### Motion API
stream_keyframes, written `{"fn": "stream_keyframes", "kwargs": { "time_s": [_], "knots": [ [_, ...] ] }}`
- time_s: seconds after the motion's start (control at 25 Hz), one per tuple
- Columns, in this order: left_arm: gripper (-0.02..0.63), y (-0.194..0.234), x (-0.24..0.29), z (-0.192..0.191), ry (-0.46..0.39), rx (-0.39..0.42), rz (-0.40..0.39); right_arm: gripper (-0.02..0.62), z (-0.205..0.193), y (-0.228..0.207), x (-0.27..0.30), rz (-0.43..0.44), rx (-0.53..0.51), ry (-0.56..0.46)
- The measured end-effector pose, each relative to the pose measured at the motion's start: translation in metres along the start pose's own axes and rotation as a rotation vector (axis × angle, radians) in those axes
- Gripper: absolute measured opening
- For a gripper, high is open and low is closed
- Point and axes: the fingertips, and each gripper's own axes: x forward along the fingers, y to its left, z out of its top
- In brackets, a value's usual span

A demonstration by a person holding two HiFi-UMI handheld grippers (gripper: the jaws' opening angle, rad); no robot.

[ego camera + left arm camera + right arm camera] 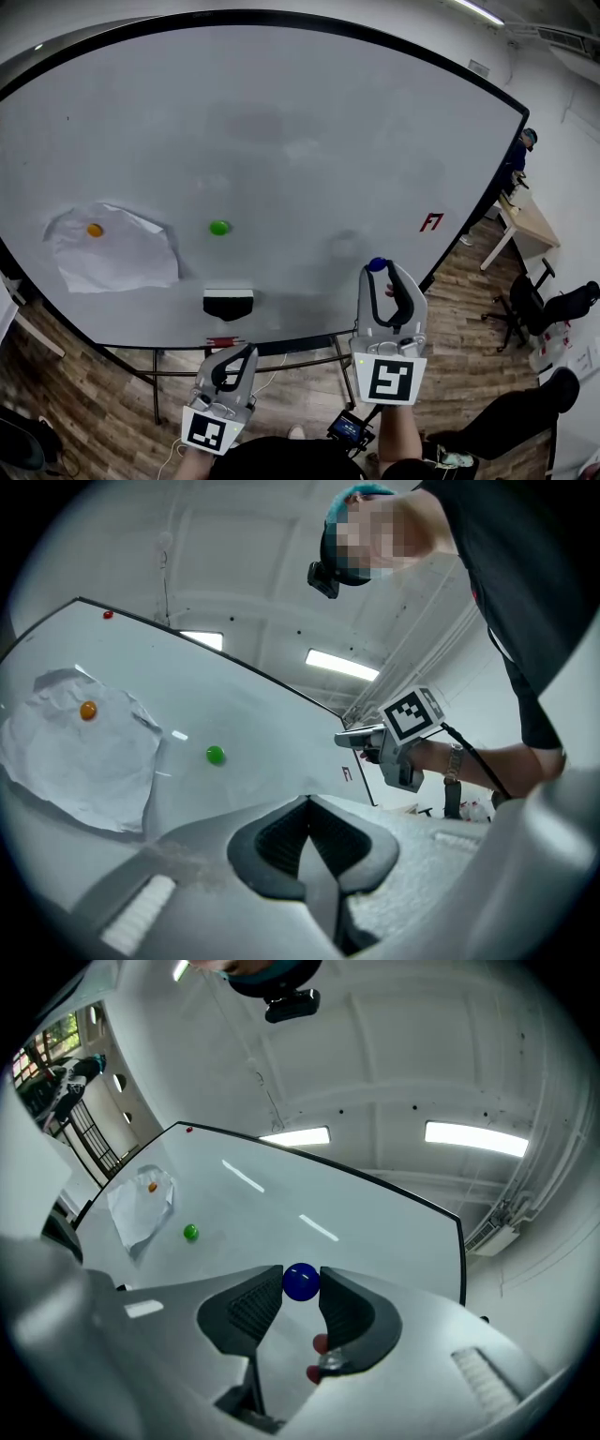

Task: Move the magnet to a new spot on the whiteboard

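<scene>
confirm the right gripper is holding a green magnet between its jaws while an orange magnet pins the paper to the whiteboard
Wrong colour: the right gripper view shows the right gripper holding a blue magnet, not a green one. The green magnet sits on the whiteboard. The orange magnet does pin the paper there.

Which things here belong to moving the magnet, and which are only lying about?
For the job: blue magnet, pinched in the right gripper; whiteboard.

Lying about: green magnet; orange magnet on paper; eraser; left gripper, shut and empty.
</scene>
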Motion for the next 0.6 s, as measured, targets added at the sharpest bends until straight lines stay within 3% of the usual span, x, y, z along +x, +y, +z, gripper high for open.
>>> {"fn": "stream_keyframes", "kwargs": {
  "time_s": [0.6],
  "knots": [
    [0.002, -0.006, 0.001, -0.003, -0.014, -0.046, -0.097, 0.126, -0.018, 0.047, -0.043, 0.062, 0.064, 0.062]
  ]
}}
